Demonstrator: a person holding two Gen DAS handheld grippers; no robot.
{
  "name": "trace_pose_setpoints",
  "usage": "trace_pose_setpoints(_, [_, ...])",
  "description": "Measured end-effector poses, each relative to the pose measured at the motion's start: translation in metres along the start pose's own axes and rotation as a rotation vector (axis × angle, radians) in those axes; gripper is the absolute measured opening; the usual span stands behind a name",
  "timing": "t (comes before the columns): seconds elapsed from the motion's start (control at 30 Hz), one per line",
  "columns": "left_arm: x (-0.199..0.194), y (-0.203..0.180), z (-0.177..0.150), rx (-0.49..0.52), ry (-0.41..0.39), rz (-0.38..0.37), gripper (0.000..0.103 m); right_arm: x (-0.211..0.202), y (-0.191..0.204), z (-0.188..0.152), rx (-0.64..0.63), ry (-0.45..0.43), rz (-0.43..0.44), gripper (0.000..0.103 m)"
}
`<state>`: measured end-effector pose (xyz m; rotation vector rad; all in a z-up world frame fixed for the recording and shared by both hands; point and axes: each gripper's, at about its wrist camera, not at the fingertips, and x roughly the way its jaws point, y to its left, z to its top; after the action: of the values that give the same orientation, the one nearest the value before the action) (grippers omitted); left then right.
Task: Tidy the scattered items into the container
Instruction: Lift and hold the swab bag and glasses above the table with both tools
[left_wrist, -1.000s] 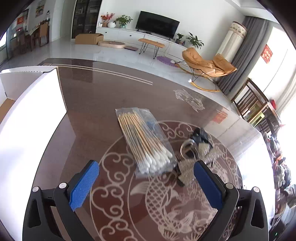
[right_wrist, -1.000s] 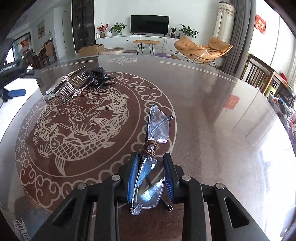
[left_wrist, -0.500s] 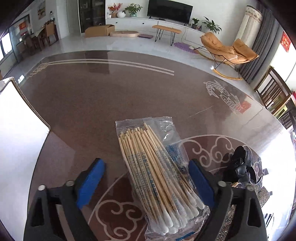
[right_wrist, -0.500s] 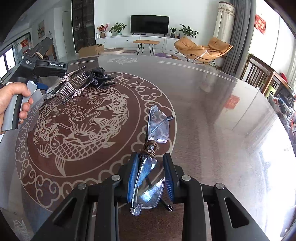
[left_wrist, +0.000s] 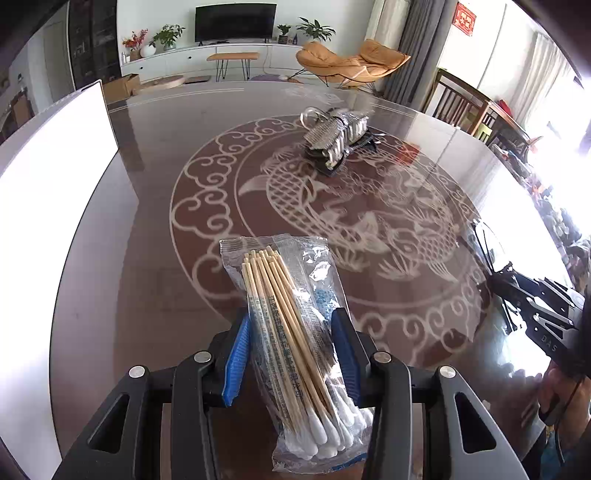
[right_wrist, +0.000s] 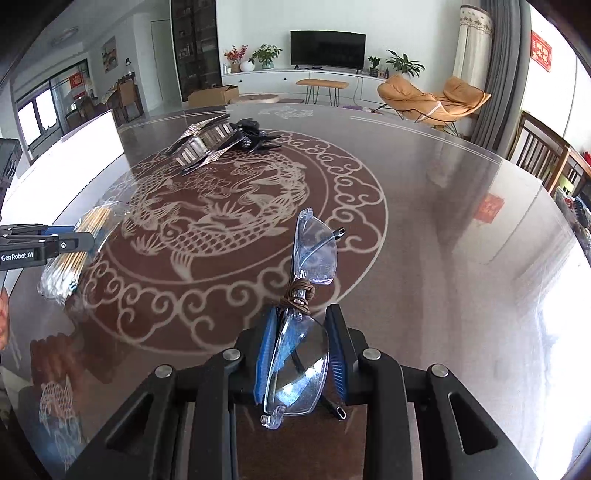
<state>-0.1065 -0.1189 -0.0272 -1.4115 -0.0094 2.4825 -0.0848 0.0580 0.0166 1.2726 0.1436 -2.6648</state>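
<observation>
Since the earlier frames my left claw (left_wrist: 293, 354) had swung across the table (left_wrist: 159, 229) from the box side toward the middle, and its jaws had just been closing until the blue pads (left_wrist: 236, 360) pressed the swab bag (left_wrist: 295, 332) from both sides; the right claw had barely shifted. Going left to right: the white box (left_wrist: 51, 192), the container as I judged it, stood at the table's left edge, well apart from everything loose. Next came the swab bag, clamped in my left claw with the stick ends pointing away and the cotton tips hanging toward me. Beyond it, near the far middle of the fish pattern, lay the silvery clutch (left_wrist: 334, 129) on a black tangle I could not identify. At the right, my right claw (right_wrist: 301, 354) stayed clenched on the glasses (right_wrist: 306, 317), one lens between the pads and the other sticking out forward, a brown cord (right_wrist: 297, 295) wound at the bridge. Both loads had yet to reach the box. I saw risks: the bag was slick, loose plastic, so the pads might have gripped film more than sticks, and a quick swing left could let it slide out. The glasses were held by one thin lens; a knock against the box wall could twist them free or scratch them.
</observation>
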Motion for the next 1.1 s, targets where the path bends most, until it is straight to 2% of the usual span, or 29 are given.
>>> trace_pose_setpoints(0.07, [-0.010,-0.005,-0.019,0.000,-0.019,0.020,0.048,-0.010,0.008,-0.013,-0.006,-0.002,0.001,0.029])
trace_pose_setpoints(0.1, [-0.012,-0.007,-0.024,-0.002,-0.028,0.040,0.061,-0.012,0.008,-0.016,0.000,-0.002,0.002,0.030])
trace_pose_setpoints(0.13, [-0.012,-0.009,-0.028,-0.007,-0.032,0.062,0.072,-0.012,0.006,-0.017,0.012,0.001,0.007,0.043])
trace_pose_setpoints(0.17, [-0.010,-0.009,-0.029,-0.017,-0.030,0.084,0.093,-0.012,0.003,-0.018,0.025,0.005,0.013,0.060])
trace_pose_setpoints(0.2, [-0.007,-0.010,-0.027,-0.032,-0.029,0.099,0.096,-0.011,0.002,-0.019,0.035,0.008,0.016,0.064])
trace_pose_setpoints(0.3, [-0.004,-0.011,-0.032,-0.032,-0.044,0.110,0.097,-0.012,0.004,-0.019,0.024,0.013,0.001,0.065])
trace_pose_setpoints(0.37, [-0.001,-0.016,-0.031,-0.008,-0.046,0.146,0.100,-0.010,0.007,-0.018,0.011,0.016,-0.016,0.067])
trace_pose_setpoints(0.43, [0.000,-0.024,-0.038,0.014,-0.042,0.176,0.103,-0.008,0.005,-0.016,0.028,0.022,-0.019,0.072])
trace_pose_setpoints(0.57, [0.000,-0.024,-0.040,0.010,-0.062,0.176,0.103,-0.001,0.001,-0.010,0.033,0.030,-0.019,0.082])
trace_pose_setpoints(1.1, [0.002,-0.025,-0.037,0.007,-0.062,0.177,0.103,-0.001,0.002,-0.010,0.032,0.031,-0.020,0.082])
